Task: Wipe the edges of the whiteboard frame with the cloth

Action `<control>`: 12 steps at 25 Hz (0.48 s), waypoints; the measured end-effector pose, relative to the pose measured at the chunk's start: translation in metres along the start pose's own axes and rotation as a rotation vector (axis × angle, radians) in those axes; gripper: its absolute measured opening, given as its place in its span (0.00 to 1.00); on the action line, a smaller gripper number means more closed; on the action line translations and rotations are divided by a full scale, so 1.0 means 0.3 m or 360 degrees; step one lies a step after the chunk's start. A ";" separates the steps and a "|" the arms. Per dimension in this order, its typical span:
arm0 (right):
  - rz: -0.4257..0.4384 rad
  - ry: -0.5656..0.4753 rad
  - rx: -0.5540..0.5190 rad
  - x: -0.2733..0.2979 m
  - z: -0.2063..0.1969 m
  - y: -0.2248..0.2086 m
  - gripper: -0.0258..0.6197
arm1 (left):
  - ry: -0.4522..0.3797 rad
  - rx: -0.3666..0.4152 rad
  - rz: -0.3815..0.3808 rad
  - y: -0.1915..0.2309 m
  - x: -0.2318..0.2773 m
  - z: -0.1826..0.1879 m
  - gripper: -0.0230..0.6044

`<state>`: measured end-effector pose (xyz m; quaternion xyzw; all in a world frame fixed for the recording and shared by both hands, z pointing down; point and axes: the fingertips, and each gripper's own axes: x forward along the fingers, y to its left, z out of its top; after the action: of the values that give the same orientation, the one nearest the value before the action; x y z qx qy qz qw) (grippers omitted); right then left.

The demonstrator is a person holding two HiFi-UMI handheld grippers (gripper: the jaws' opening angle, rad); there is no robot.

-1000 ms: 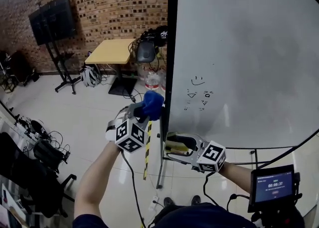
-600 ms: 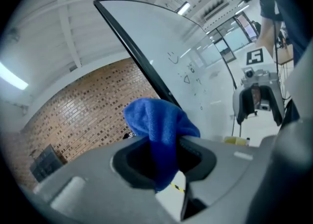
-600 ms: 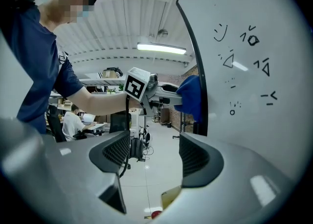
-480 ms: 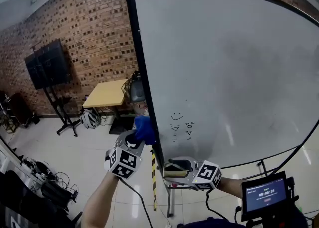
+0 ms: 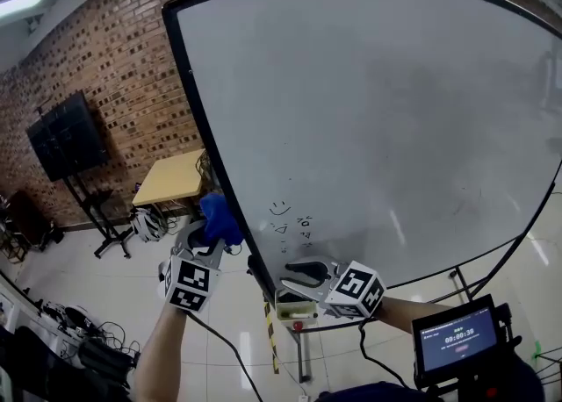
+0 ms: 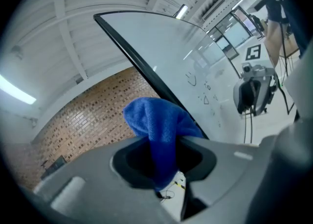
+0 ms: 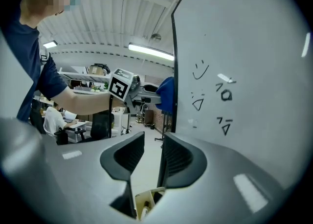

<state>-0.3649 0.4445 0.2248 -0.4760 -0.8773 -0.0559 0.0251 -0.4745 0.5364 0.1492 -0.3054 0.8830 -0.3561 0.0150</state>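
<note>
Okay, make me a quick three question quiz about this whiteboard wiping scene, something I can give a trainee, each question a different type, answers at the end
1. Multiple choice: what is the left gripper shut on?
A. a blue cloth
B. a marker pen
C. a spray bottle

2. True or false: in the head view, the cloth is at the right-hand edge of the whiteboard frame.

3. Short answer: what is the wall behind the whiteboard made of?

Key:
1. A
2. False: the cloth is at the left-hand edge of the whiteboard frame.
3. Brick
</note>
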 end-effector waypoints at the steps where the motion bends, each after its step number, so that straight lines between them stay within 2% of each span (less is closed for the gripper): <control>1: -0.0029 -0.0003 -0.0024 -0.003 0.024 -0.017 0.20 | 0.0000 0.0010 0.0018 0.019 0.001 0.008 0.21; 4: -0.0099 0.0022 -0.0178 -0.006 0.121 -0.042 0.10 | 0.0010 0.0051 0.0079 0.079 -0.005 0.029 0.21; 8: -0.0132 0.0104 -0.0403 -0.019 0.219 -0.061 0.08 | 0.0014 0.0128 0.0156 0.152 -0.013 0.075 0.21; 12: -0.0126 0.0173 -0.0498 -0.021 0.310 -0.077 0.06 | 0.0010 0.0162 0.0222 0.223 -0.018 0.130 0.21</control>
<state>-0.3800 0.4383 0.1303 -0.4353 -0.8734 -0.2184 -0.0042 -0.4960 0.5525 0.0764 -0.2410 0.8829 -0.3995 0.0523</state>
